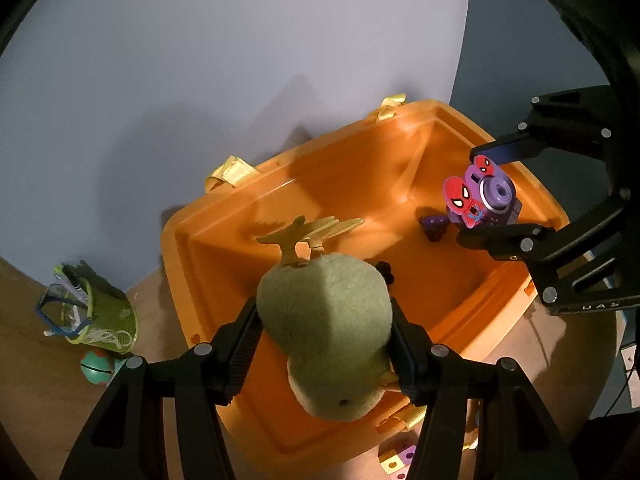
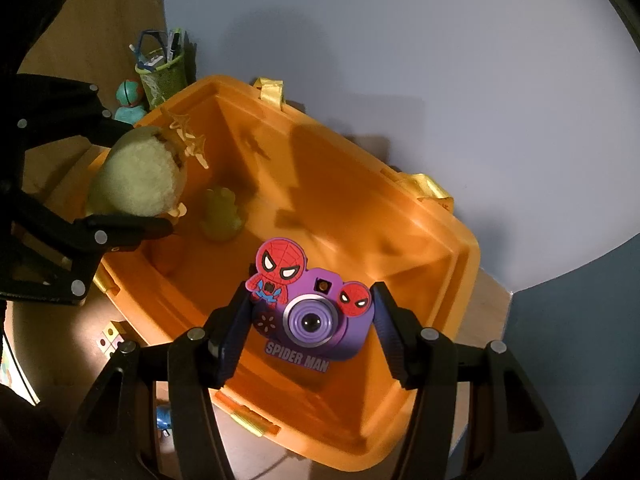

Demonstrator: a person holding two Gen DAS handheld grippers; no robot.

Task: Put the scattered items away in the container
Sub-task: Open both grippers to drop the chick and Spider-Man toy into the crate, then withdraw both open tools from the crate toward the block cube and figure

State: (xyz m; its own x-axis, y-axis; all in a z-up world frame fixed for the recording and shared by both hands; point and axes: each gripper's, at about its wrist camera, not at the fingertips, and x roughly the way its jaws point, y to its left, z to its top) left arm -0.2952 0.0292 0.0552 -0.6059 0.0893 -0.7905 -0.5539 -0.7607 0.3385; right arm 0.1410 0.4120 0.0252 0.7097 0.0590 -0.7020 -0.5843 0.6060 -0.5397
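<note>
An orange plastic bin [image 1: 224,216] [image 2: 440,216] stands on the table below both grippers. My left gripper [image 1: 324,340] is shut on a green plush toy [image 1: 324,312] with yellow plastic leaves on top, held over the bin's near side; it also shows in the right wrist view [image 2: 140,176]. My right gripper [image 2: 310,320] is shut on a purple Spider-Man toy camera [image 2: 316,312], held over the bin; the camera also shows in the left wrist view [image 1: 484,196]. A small purple toy [image 1: 434,226] and a yellow-green toy [image 2: 220,216] lie inside the bin.
A green mesh pen holder [image 1: 100,320] [image 2: 164,72] and a teal round toy [image 1: 96,366] [image 2: 128,98] stand on the wooden table beside the bin. A coloured cube [image 2: 112,336] [image 1: 396,458] lies near the bin's corner. A pale wall is behind.
</note>
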